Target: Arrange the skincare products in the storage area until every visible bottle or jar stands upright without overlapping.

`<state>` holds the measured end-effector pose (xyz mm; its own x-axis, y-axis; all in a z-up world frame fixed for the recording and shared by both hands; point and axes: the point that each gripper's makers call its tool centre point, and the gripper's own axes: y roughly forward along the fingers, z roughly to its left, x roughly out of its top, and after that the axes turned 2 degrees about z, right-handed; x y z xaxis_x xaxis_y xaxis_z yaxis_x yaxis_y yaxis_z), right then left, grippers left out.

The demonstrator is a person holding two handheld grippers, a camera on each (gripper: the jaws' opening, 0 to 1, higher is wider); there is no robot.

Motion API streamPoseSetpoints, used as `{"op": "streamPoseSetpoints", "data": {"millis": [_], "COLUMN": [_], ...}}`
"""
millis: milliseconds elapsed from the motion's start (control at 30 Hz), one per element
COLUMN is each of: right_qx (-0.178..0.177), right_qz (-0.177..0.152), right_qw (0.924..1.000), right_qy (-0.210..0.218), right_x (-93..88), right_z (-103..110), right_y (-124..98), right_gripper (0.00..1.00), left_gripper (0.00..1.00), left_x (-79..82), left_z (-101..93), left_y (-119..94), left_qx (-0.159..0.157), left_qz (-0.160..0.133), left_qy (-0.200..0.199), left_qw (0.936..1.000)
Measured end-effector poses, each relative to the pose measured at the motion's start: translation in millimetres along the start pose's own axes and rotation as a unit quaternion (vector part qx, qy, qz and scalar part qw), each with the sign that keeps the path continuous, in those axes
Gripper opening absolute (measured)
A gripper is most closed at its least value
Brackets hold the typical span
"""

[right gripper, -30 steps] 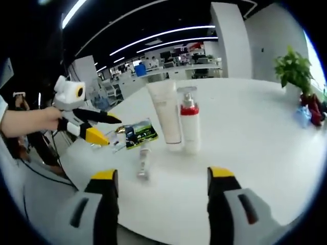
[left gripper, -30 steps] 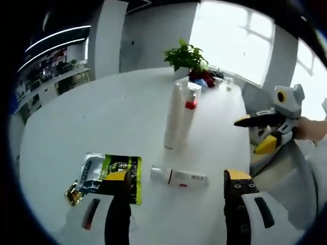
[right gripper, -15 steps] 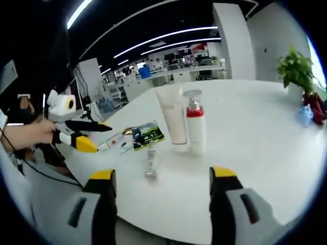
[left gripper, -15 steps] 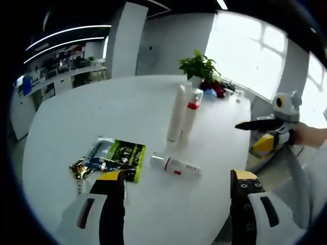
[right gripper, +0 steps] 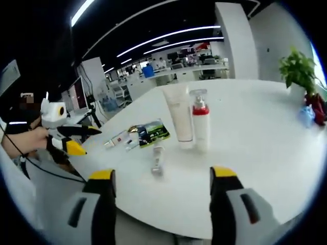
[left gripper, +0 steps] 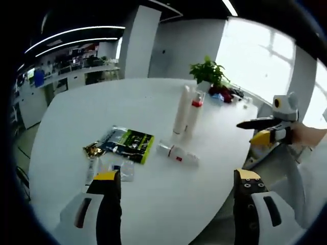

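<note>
In the left gripper view, office desks line the far left of the room under ceiling light strips. A broad white round worktop [left gripper: 76, 117] carries, at its near left, small sachets [left gripper: 92, 166] beside a green-and-black packet [left gripper: 130, 145] lying flat. Just right of the packet a small white bottle [left gripper: 177, 153] lies on its side. Beyond it stand a tall white tube [left gripper: 181, 109] and a pump bottle with a red collar [left gripper: 193, 113], upright and touching or nearly so. A potted plant [left gripper: 209, 74] sits at the far edge before bright windows. The left gripper [left gripper: 173, 204] hangs above the near edge, fingers spread and empty. At right, the right gripper [left gripper: 268, 130] is held off the worktop; in its own view its fingers [right gripper: 104, 204] are spread wide, empty.
</note>
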<state>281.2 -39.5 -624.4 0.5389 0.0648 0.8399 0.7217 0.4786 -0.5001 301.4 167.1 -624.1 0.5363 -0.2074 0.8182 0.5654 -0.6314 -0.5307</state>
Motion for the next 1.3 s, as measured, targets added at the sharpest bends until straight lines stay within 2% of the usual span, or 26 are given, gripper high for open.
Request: {"op": "streamPoseSetpoints", "data": {"millis": [267, 500, 600, 667, 767, 1300], "right_qx": [0.006, 0.008, 0.004, -0.005, -0.008, -0.022], "right_qz": [0.006, 0.013, 0.005, -0.005, -0.001, 0.002], "right_qw": [1.0, 0.9999, 1.0, 0.9999, 0.9998, 0.9994], "right_qy": [0.001, -0.003, -0.007, -0.013, -0.019, -0.028], "right_x": [-5.8, -11.2, -9.9, -7.5, -9.9, -11.7], "right_z": [5.7, 9.2, 10.8, 10.5, 10.5, 6.4], "right_y": [-5.4, -10.3, -12.3, -12.1, -9.0, -8.7], "right_gripper": [0.75, 0.75, 0.74, 0.73, 0.72, 0.7], "left_gripper": [0.96, 0.97, 0.97, 0.97, 0.97, 0.96], "left_x": [-16.8, -26.3, -31.2, -36.3, -36.1, -39.8], "left_z": [6.8, 12.8, 11.9, 11.0, 9.6, 17.5], "left_y": [-29.2, -46.0, -51.5, -55.3, -57.5, -56.3], "left_qx": [0.041, 0.072, 0.081, 0.092, 0.1, 0.111], "left_qz": [-0.015, -0.03, -0.032, -0.028, -0.031, -0.03], "left_qy": [-0.032, -0.06, -0.066, -0.064, -0.054, -0.035], "left_qw": [0.9985, 0.9951, 0.994, 0.9933, 0.993, 0.9927]}}
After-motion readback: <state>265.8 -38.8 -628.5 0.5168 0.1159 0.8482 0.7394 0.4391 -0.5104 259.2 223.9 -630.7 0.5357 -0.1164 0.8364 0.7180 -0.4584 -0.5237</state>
